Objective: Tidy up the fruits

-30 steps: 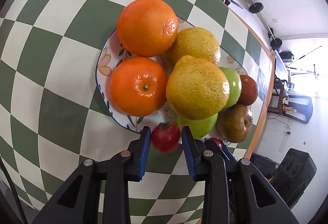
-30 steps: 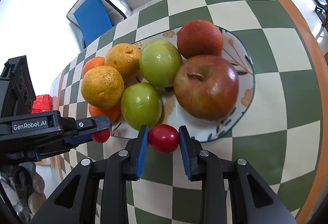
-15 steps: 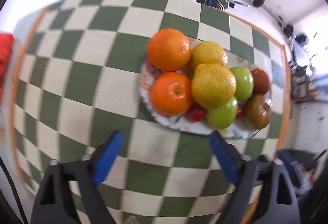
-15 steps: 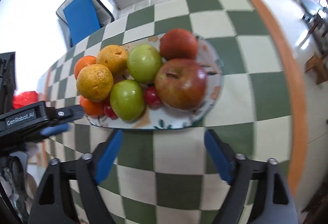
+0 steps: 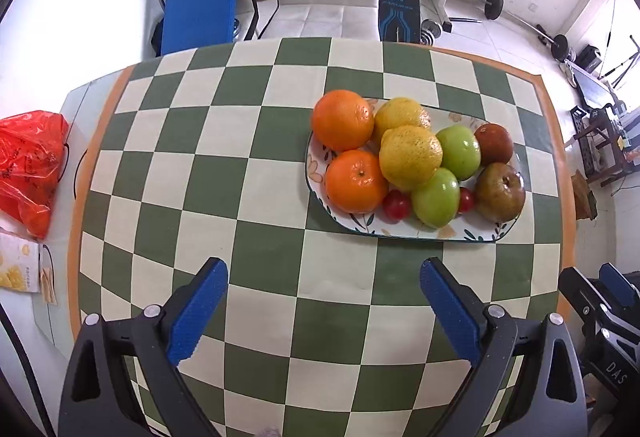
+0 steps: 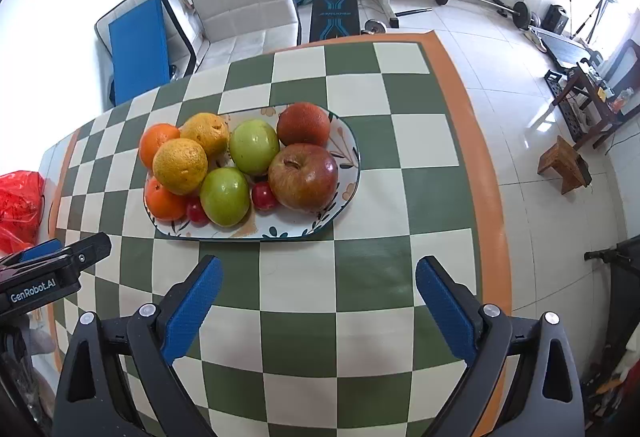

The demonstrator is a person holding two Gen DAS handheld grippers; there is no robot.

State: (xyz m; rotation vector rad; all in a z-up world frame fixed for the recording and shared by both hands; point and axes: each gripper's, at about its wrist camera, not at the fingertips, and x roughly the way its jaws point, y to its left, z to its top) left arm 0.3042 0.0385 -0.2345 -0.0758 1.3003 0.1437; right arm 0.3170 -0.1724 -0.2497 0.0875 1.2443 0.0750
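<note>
- Fruits (image 5: 410, 157) fill an oval plate (image 5: 472, 235) whose long axis runs left to right, on the checkered tablecloth's (image 5: 240, 197) right half.
- Left of the plate, bare checks reach the orange border; a red bag (image 5: 28, 165) lies beyond.
- Left gripper (image 5: 324, 307), spread wide, holds nothing; it reads "GenRobot.AI".
- Right gripper (image 6: 318, 303), equally spread, holds nothing, near the front edge.

Mixed fruits (image 5: 412, 157) heaped on plate (image 5: 472, 237)
</note>
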